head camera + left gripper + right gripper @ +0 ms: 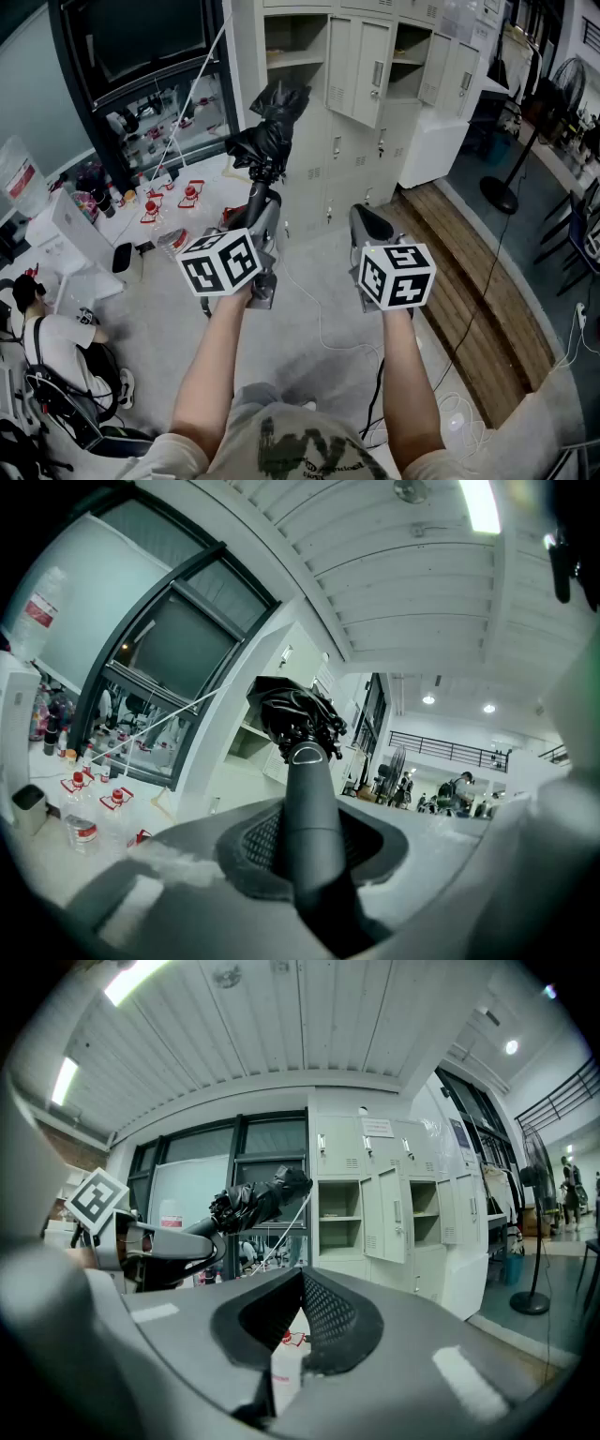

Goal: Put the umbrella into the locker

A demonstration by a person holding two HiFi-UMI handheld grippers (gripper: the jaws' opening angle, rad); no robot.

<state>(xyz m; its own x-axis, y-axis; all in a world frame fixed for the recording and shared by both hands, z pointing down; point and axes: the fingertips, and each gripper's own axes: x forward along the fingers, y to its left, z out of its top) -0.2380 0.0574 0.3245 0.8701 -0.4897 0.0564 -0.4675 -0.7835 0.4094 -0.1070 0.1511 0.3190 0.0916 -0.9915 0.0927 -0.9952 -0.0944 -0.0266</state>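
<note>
A folded black umbrella sticks out level toward the grey lockers, its bundled canopy in front of them. My left gripper is shut on the umbrella's dark handle, which runs out between the two pads; the canopy shows beyond. My right gripper hangs beside it on the right with nothing in it, its fingertips meeting. In the right gripper view the umbrella is to the left of an open locker compartment, and my right gripper holds nothing.
Several locker doors stand open. A wooden platform and a standing fan lie to the right. At the left are a white table with bottles and a seated person. Cables trail over the floor.
</note>
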